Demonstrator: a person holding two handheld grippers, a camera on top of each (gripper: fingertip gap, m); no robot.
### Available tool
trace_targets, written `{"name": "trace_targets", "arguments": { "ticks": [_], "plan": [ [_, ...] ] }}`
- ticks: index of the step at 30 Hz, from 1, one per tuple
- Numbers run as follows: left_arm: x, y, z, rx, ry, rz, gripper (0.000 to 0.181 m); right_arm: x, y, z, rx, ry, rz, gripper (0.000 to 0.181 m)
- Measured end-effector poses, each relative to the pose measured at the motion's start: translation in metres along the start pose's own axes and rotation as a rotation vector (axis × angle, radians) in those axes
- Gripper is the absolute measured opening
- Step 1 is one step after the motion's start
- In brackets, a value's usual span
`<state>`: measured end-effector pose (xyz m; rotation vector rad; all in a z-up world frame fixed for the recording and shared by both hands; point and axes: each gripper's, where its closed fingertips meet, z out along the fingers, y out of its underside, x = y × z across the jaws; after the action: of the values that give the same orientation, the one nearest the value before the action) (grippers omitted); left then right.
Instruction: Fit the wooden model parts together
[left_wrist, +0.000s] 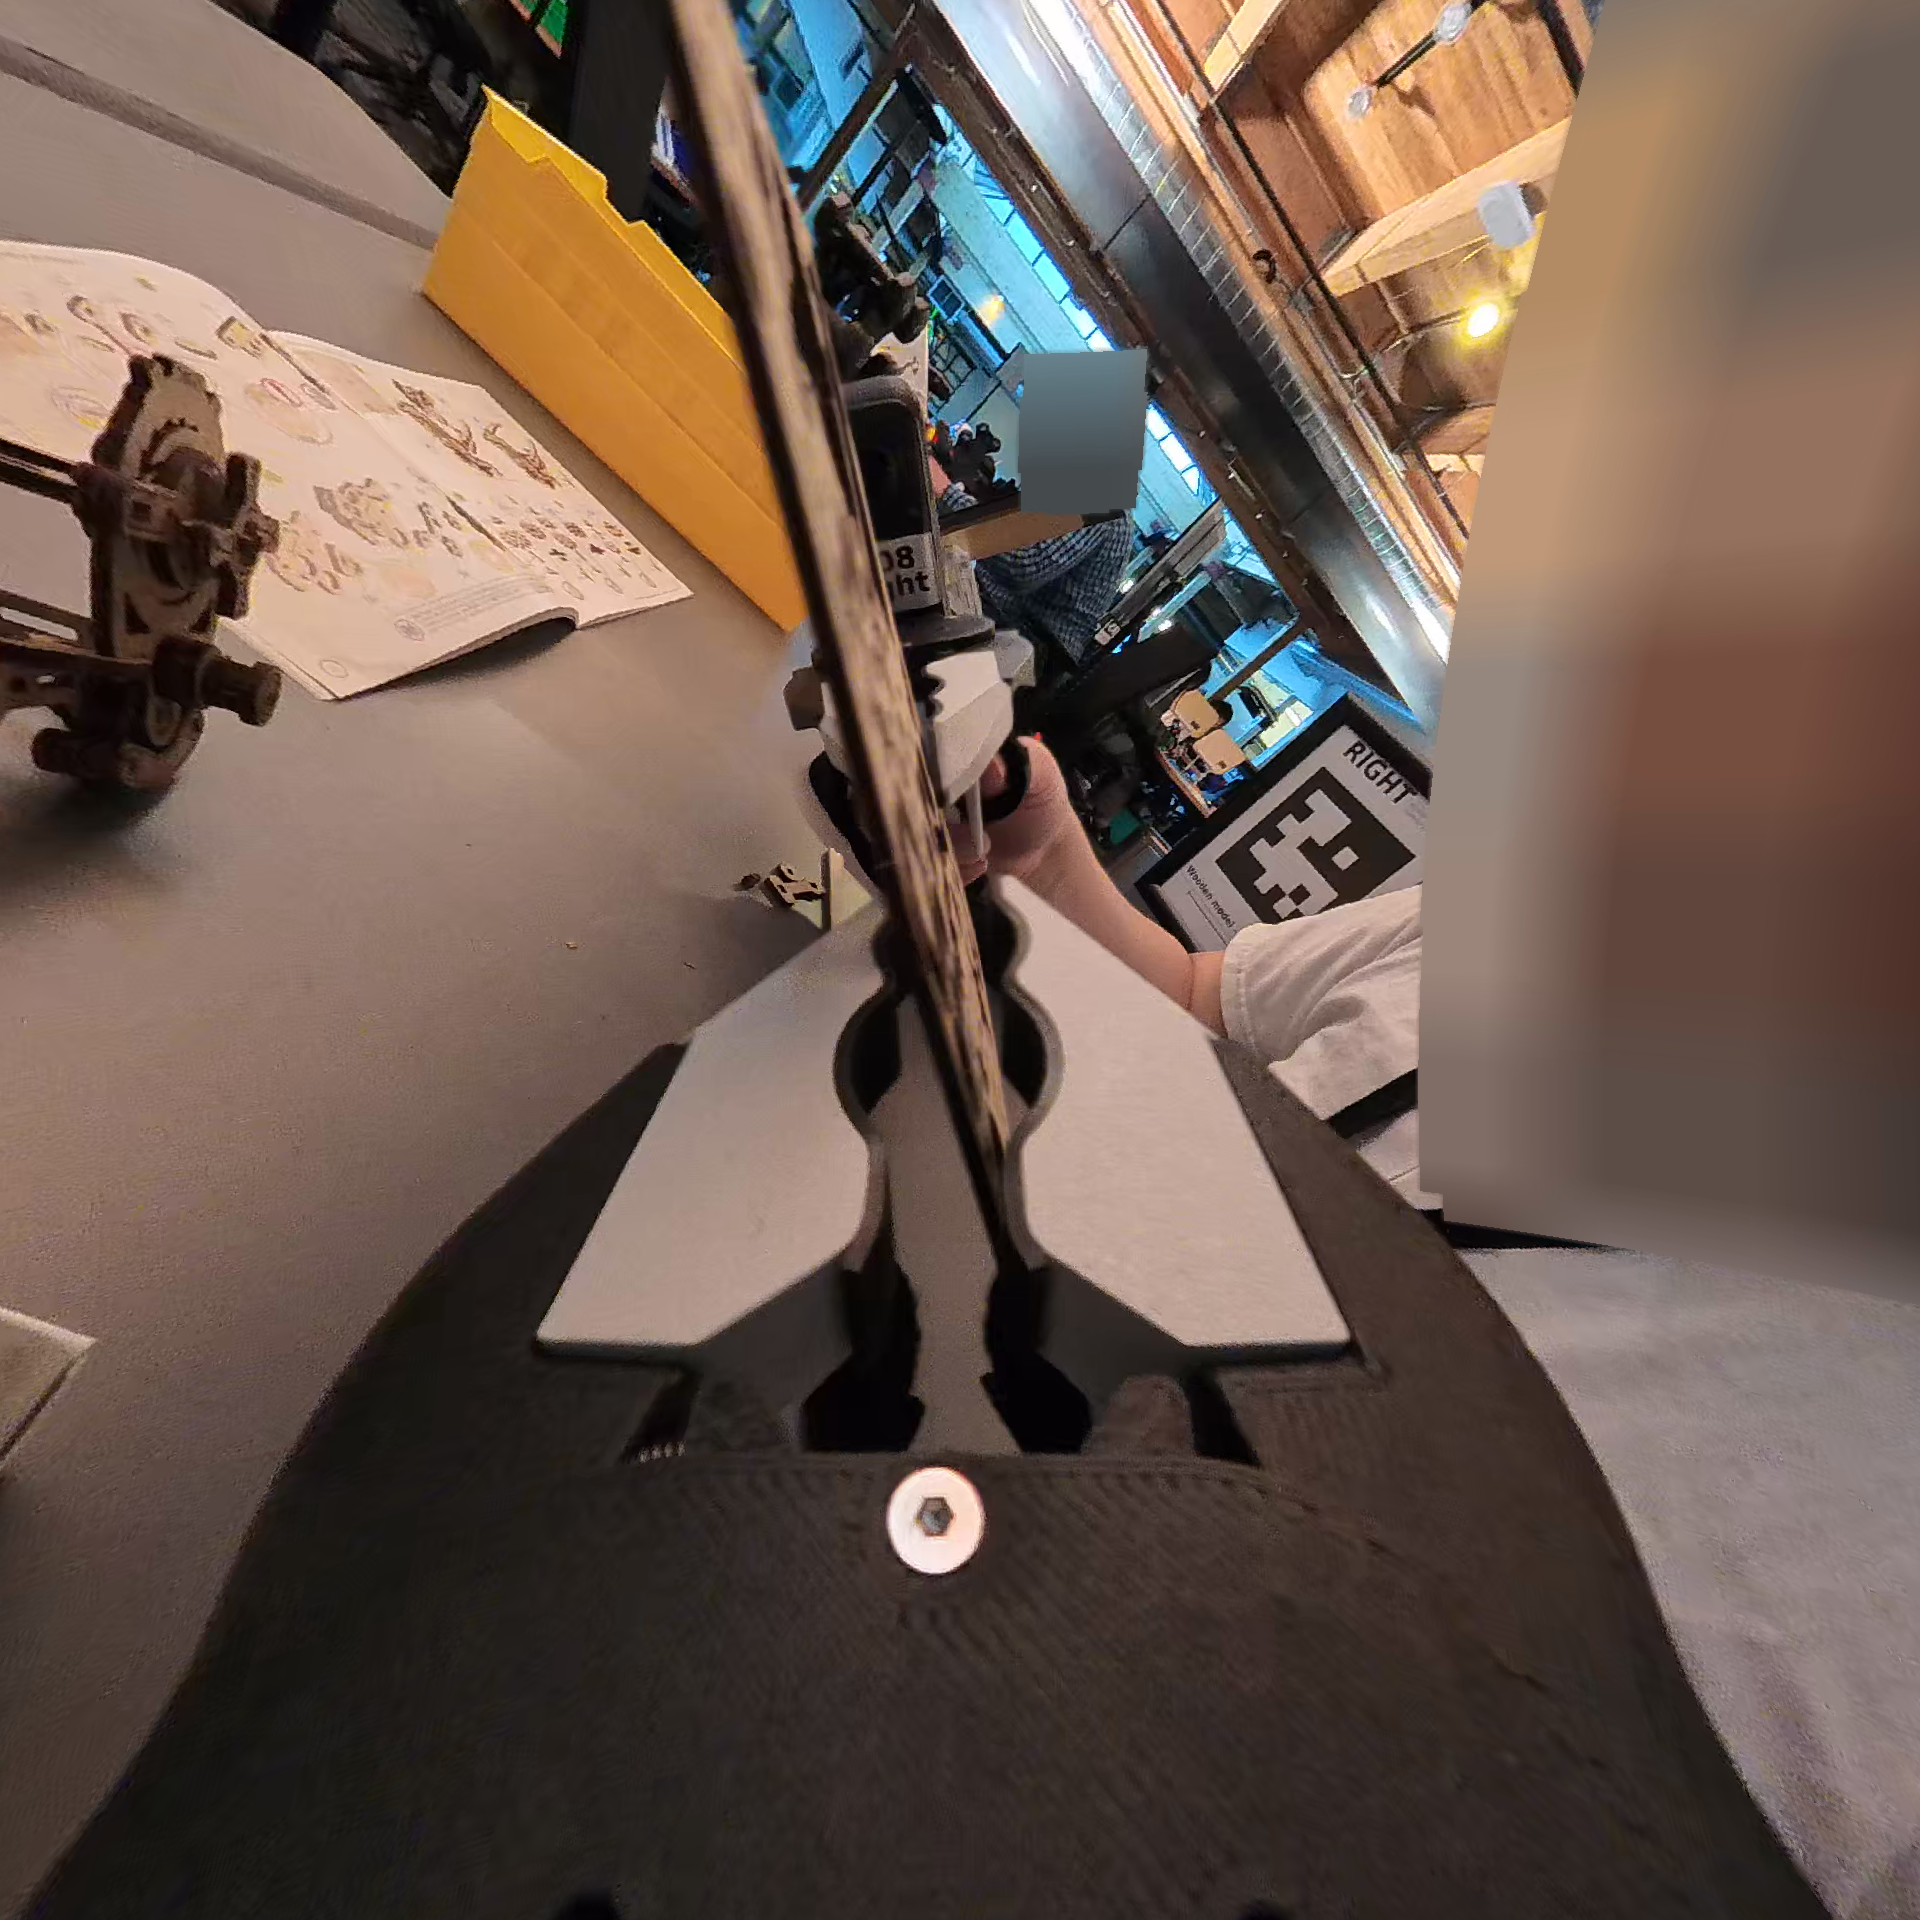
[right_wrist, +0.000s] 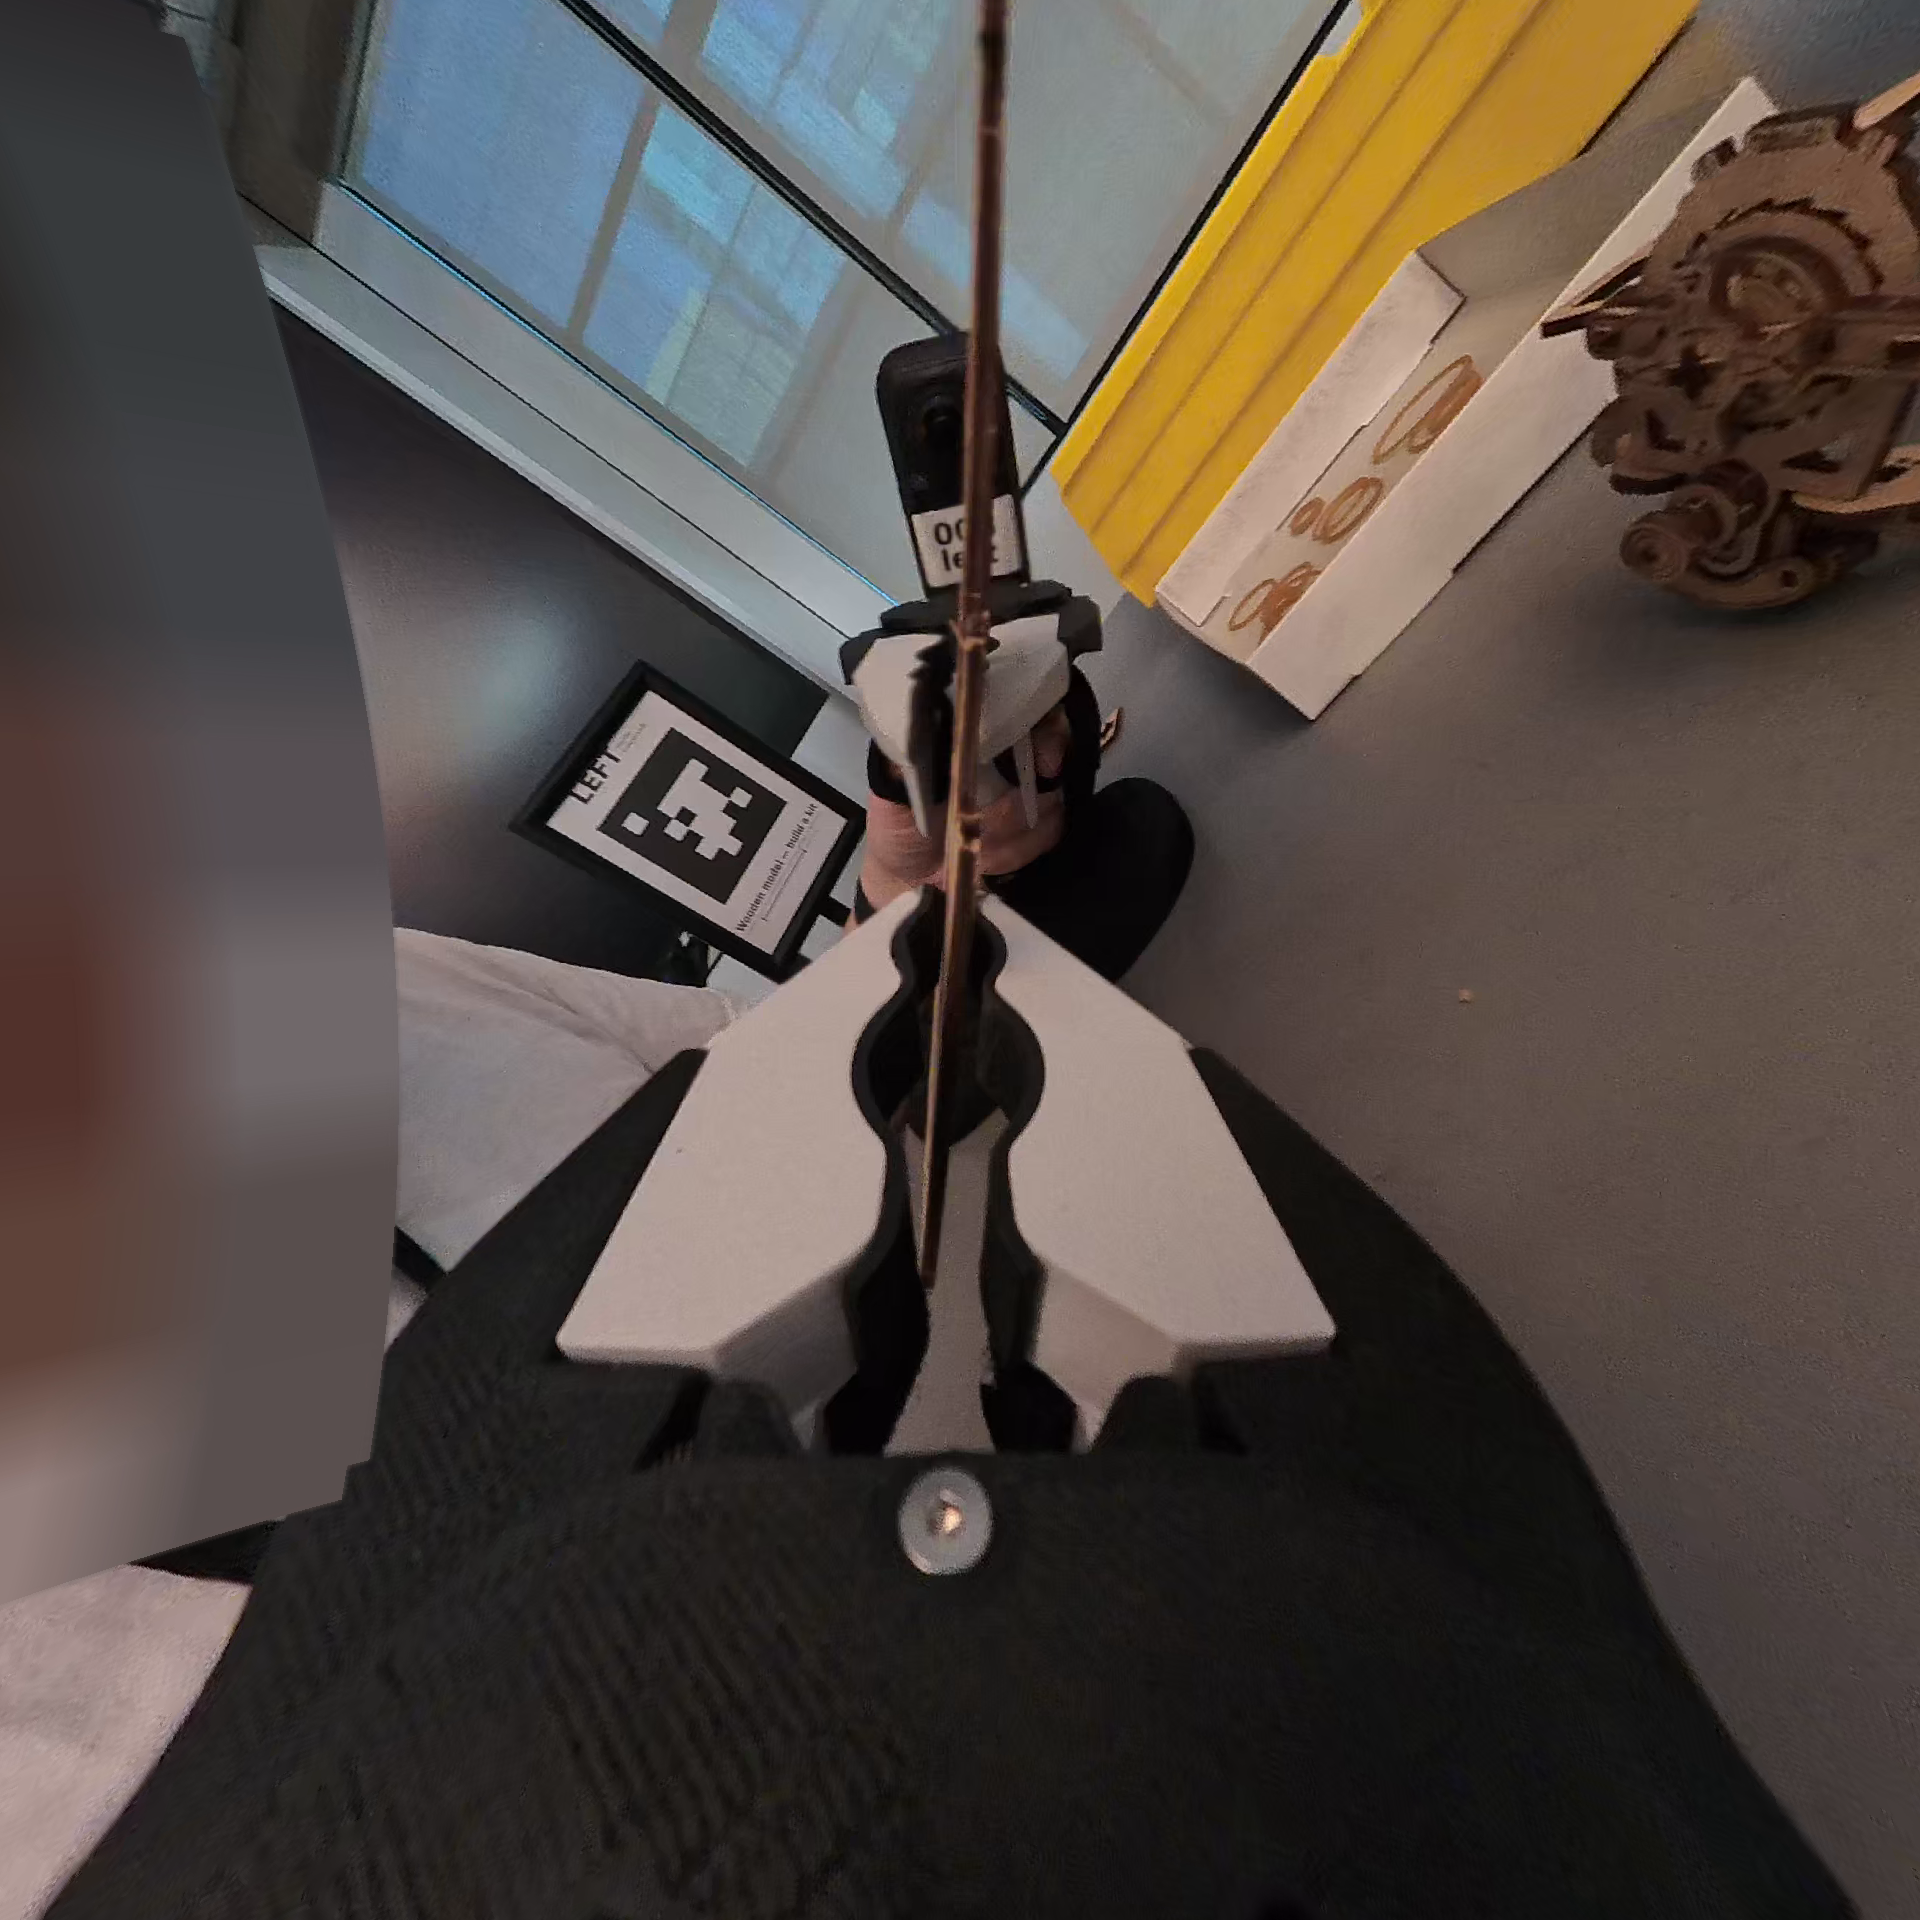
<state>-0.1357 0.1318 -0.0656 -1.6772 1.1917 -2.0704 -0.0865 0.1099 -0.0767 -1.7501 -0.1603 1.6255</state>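
Both hand-held grippers, left (left_wrist: 940, 935) and right (right_wrist: 951, 925), clamp one thin, flat, seemingly wooden sheet (left_wrist: 831, 499) edge-on above the grey bench (left_wrist: 416, 935).

framed sign (left_wrist: 1299, 831): marker, print | framed sign (right_wrist: 691, 821): same | camera sticker (right_wrist: 964, 540): print

A grey desk (left_wrist: 436, 987) below large windows (right_wrist: 623, 208); wooden ceiling beams (left_wrist: 1434, 218), a metal duct (left_wrist: 1195, 260), one glowing lamp (left_wrist: 1483, 319).
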Motion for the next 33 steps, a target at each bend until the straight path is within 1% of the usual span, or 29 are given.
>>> {"name": "trace_targets", "arguments": {
  "ticks": [1, 6, 7, 8, 9, 11, 14, 16, 17, 19, 22, 25, 26, 27, 28, 29, 31, 32, 33],
  "plan": [
    [0.000, 0.000, 0.000, -0.001, -0.003, -0.003, 0.018, 0.001, -0.001, 0.000, 0.002, 0.011, -0.015, 0.000],
    [-0.005, 0.015, 0.008, -0.071, -0.005, -0.049, 0.021, 0.001, -0.003, -0.001, 0.008, 0.026, -0.062, 0.000],
    [-0.005, 0.017, 0.010, -0.082, -0.002, -0.063, 0.018, 0.001, -0.002, -0.001, 0.002, 0.031, -0.069, 0.000],
    [-0.005, 0.019, 0.011, -0.092, 0.006, -0.079, 0.005, 0.001, -0.001, 0.000, -0.002, 0.032, -0.076, 0.000],
    [-0.004, 0.020, 0.012, -0.097, 0.017, -0.093, 0.000, 0.000, -0.001, 0.000, -0.005, 0.025, -0.075, 0.000],
    [-0.006, 0.021, 0.013, -0.099, 0.011, -0.124, 0.000, 0.002, -0.002, -0.001, 0.003, 0.031, -0.071, 0.000],
    [-0.010, 0.021, 0.013, -0.092, -0.024, -0.120, 0.000, 0.007, -0.005, -0.001, 0.031, 0.050, -0.058, 0.001],
    [-0.016, 0.021, 0.013, -0.085, -0.061, -0.123, 0.000, 0.010, -0.009, -0.002, 0.044, 0.086, -0.065, 0.031],
    [-0.018, 0.021, 0.013, -0.083, -0.073, -0.125, 0.000, 0.013, -0.008, -0.002, 0.033, 0.125, -0.088, 0.038],
    [-0.018, 0.022, 0.014, -0.084, -0.079, -0.124, 0.000, 0.019, -0.006, 0.000, 0.013, 0.189, -0.128, 0.043],
    [-0.021, 0.023, 0.017, -0.089, -0.098, -0.127, 0.000, 0.026, -0.001, 0.008, -0.016, 0.217, -0.099, 0.048],
    [-0.022, 0.022, 0.018, -0.079, -0.099, -0.138, 0.000, 0.024, 0.010, 0.016, -0.059, 0.178, -0.052, 0.047],
    [-0.021, 0.022, 0.018, -0.076, -0.094, -0.142, 0.000, 0.022, 0.014, 0.018, -0.078, 0.154, -0.034, 0.042],
    [-0.021, 0.021, 0.017, -0.067, -0.092, -0.147, 0.000, 0.019, 0.018, 0.020, -0.097, 0.126, -0.014, 0.034],
    [-0.021, 0.018, 0.016, -0.046, -0.089, -0.152, 0.000, 0.017, 0.019, 0.020, -0.096, 0.103, -0.004, 0.011],
    [-0.018, 0.014, 0.015, -0.025, -0.059, -0.161, 0.000, 0.012, 0.018, 0.020, -0.088, 0.067, 0.006, 0.000],
    [-0.011, 0.010, 0.015, 0.002, 0.001, -0.186, 0.001, 0.005, 0.016, 0.020, -0.084, 0.023, 0.021, 0.000],
    [-0.010, 0.009, 0.015, 0.007, 0.010, -0.197, 0.003, 0.006, 0.015, 0.018, -0.084, 0.029, 0.017, 0.000],
    [-0.010, 0.007, 0.014, 0.013, 0.018, -0.203, 0.009, 0.008, 0.014, 0.016, -0.086, 0.042, 0.013, 0.000]
  ]
}}
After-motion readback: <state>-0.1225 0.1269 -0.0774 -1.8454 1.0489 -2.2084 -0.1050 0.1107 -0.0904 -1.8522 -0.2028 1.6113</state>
